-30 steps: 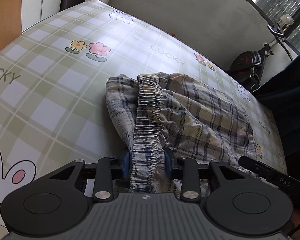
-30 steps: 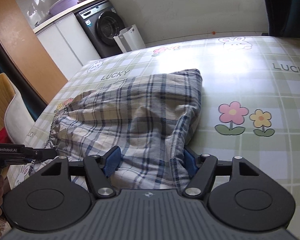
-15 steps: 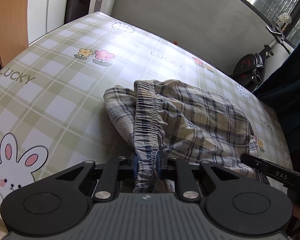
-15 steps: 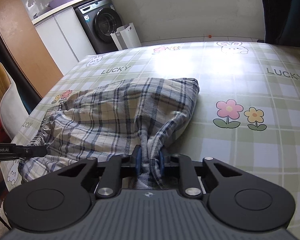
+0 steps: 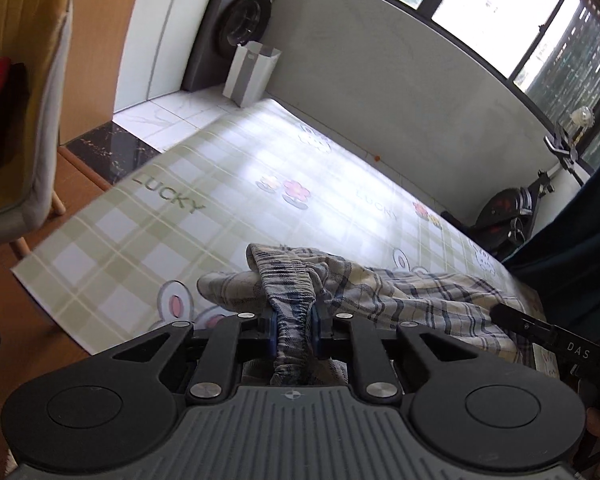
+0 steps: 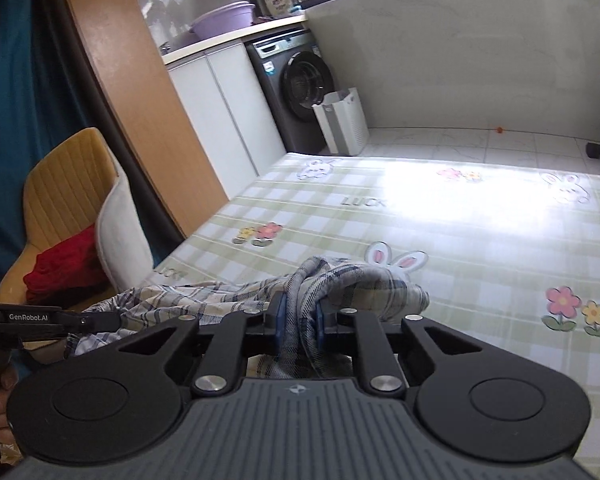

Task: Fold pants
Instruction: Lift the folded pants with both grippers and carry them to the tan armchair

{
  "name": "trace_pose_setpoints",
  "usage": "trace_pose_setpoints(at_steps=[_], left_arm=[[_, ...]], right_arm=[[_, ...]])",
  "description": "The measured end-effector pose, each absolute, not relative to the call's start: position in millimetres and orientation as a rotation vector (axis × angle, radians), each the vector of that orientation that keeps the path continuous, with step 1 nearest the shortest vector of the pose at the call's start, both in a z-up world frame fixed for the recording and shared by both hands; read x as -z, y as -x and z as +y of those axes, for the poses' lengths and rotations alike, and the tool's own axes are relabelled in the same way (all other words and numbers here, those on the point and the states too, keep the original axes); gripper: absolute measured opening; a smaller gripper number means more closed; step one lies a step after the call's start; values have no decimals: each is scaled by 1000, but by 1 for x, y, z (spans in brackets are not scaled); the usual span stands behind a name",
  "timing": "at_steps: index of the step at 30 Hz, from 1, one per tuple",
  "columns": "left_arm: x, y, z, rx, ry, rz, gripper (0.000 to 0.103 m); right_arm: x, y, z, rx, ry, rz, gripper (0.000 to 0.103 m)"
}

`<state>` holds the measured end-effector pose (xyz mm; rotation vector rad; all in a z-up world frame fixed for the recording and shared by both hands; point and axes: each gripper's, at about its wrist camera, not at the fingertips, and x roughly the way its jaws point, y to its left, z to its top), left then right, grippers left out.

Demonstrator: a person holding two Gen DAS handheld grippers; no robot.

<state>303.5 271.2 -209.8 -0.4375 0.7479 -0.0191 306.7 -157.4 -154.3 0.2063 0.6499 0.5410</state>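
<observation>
Since the earlier frames both grippers have closed on the cloth and raised it. In the left wrist view, the left gripper [image 5: 293, 330] pinches the elastic waistband of the plaid pants [image 5: 412, 300] above the checked mat [image 5: 148, 248]. In the right wrist view, the right gripper [image 6: 299, 326] is closing on a bunched fold of the pants [image 6: 364, 284], lifted over the mat [image 6: 480, 248].
</observation>
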Motion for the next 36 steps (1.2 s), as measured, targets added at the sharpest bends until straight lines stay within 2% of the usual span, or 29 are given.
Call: trace_pose_setpoints(at_steps=[15, 24, 30, 33, 36], left_arm=[[143, -227, 484, -268, 556, 610, 16], [93, -243, 607, -427, 480, 530, 16], [49, -253, 677, -492, 424, 430, 16], [48, -264, 713, -510, 417, 421, 16], [75, -283, 755, -526, 468, 477, 17]], right_arm=[[106, -348, 113, -917, -110, 637, 15], [84, -392, 306, -1085, -45, 597, 15], [59, -419, 420, -1152, -51, 472, 15], [63, -434, 470, -1175, -58, 436, 15], [94, -455, 521, -1180, -50, 490, 15]])
